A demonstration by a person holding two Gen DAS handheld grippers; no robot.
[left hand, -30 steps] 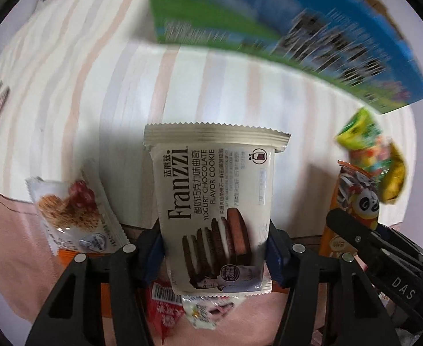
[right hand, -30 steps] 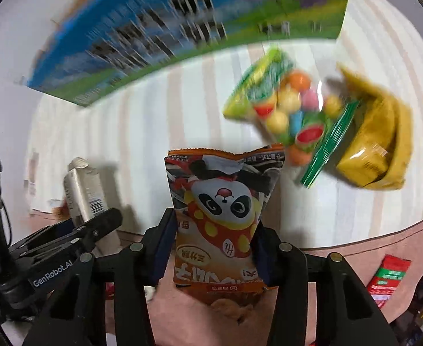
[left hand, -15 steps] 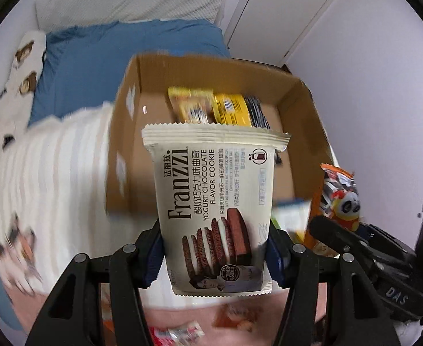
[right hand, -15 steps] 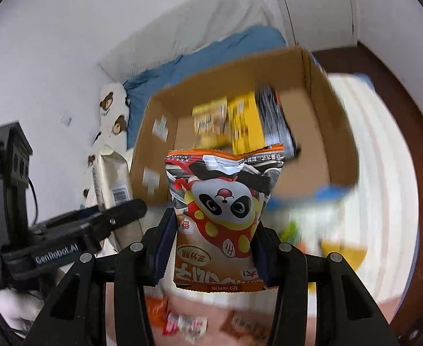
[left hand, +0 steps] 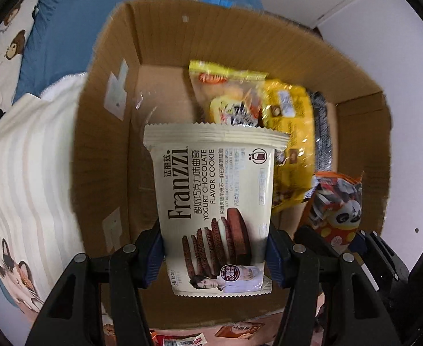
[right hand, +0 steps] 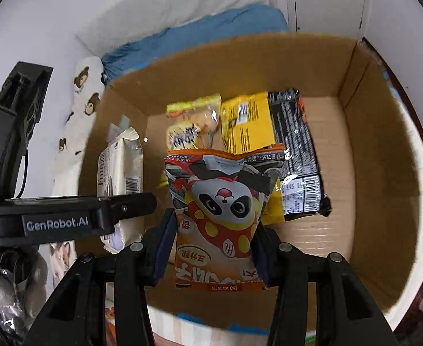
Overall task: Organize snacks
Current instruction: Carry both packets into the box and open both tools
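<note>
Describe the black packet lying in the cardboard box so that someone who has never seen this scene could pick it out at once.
Start at the open cardboard box on the bed. Several snack packets lie in a row on its floor; the black packet is the one at the right end, next to a yellow packet. It is the only dark one, long, with a white barcode label near its lower end.

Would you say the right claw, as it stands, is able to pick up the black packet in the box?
Probably not yet: the right claw is shut on the panda snack bag, though nothing covers the black packet.
</note>
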